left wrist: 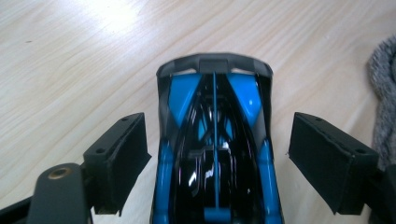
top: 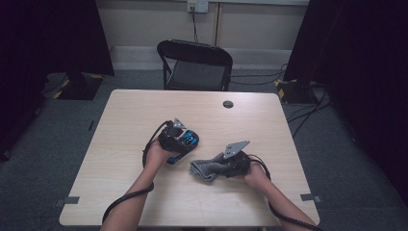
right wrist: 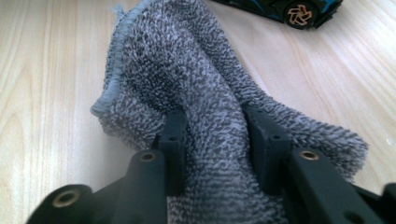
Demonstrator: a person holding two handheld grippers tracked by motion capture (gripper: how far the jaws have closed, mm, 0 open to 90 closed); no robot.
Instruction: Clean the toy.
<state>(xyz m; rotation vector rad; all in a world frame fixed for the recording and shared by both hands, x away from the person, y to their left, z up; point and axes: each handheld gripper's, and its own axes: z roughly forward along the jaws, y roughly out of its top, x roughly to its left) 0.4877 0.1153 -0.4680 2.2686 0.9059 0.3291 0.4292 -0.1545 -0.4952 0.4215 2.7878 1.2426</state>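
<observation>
Toy car [left wrist: 215, 140]: glossy plastic, black and blue, smooth, caught bright reflections. Cloth [right wrist: 205, 93]: grey terry, looped rough pile, matt, stitched smoother hem at edge. Table [top: 144, 110]: pale wood-grain top, smooth, faint sheen. Left gripper [left wrist: 217, 158] pads [left wrist: 122, 158]: matt black, rubbery-looking; brass-coloured metal insert in matt black plastic arm. Right gripper [right wrist: 217, 140]: same matt black plastic, brass-coloured inserts.
</observation>
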